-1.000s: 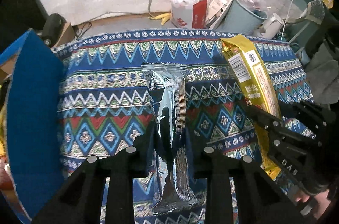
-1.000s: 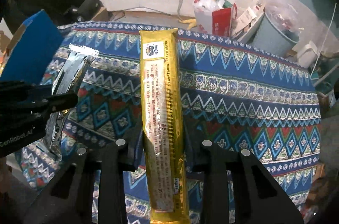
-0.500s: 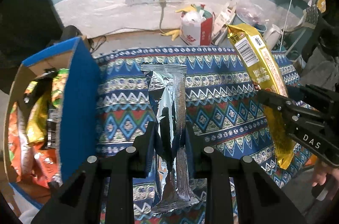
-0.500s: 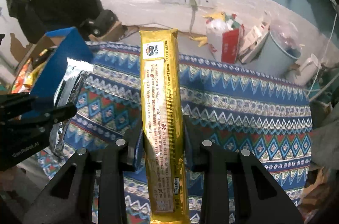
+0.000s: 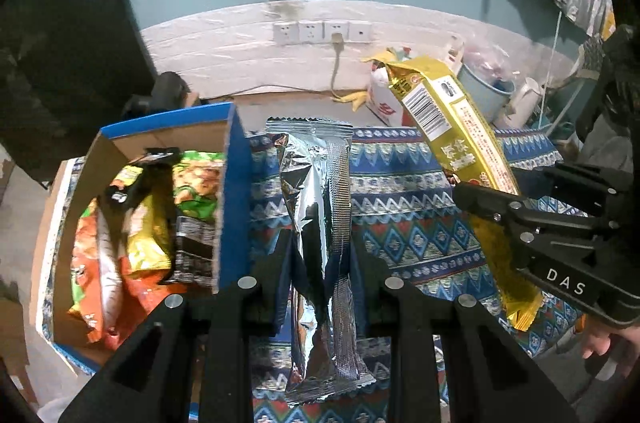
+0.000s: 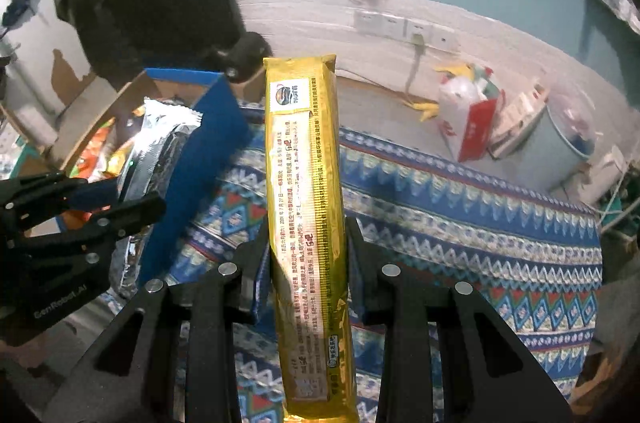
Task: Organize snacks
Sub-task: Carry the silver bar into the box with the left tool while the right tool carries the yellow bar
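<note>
I carry both snacks: left claw (image 5: 320,263) clamps the silver packet (image 5: 320,223), right claw (image 6: 306,263) the yellow packet (image 6: 306,203); next, drop them into the box (image 5: 232,191) left of both claws.

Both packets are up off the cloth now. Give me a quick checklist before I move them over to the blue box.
1. Left gripper shut on the silver packet: ok.
2. Right gripper shut on the yellow packet: ok.
3. Both packets clear of the patterned cloth: ok, they hang above it.
4. Blue box open at the top: ok, snack bags visible inside.
5. Space left in the box for two long packets: cannot tell, the bags already cover most of the visible floor.
6. Silver packet clear of the near box wall: cannot tell, it sits close beside it.
</note>
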Demonstrator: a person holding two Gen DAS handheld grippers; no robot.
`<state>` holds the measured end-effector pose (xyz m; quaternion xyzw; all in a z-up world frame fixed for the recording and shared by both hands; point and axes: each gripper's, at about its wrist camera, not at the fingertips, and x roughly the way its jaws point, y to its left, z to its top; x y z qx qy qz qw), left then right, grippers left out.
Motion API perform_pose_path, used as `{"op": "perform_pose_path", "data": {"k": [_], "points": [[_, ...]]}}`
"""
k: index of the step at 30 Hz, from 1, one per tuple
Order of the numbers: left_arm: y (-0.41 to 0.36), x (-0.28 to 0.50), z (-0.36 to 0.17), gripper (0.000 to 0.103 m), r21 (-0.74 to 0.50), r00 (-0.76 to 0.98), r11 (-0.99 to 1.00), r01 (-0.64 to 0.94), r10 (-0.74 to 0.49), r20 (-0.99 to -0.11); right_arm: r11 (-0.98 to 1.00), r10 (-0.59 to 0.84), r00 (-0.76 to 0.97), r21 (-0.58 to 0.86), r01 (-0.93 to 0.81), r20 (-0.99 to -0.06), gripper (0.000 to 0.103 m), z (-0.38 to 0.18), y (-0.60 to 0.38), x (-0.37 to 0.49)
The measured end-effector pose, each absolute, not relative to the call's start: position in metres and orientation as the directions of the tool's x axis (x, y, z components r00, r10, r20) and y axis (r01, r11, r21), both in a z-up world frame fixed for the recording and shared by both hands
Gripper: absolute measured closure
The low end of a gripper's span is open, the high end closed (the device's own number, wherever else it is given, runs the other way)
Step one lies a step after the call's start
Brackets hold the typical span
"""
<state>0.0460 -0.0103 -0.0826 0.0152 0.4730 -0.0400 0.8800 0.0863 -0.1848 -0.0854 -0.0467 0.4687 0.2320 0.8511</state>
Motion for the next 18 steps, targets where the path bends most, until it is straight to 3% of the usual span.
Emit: {"op": "perform_pose_path", "data": {"k": [18], "points": [[0.094, 0.036, -0.075, 0.077, -0.021, 0.573, 0.996, -0.089, 0.034, -0.819, 0.828, 0.437, 0.413, 0.178, -0.531, -0.799, 0.073, -0.072, -0.098, 0.097]]}}
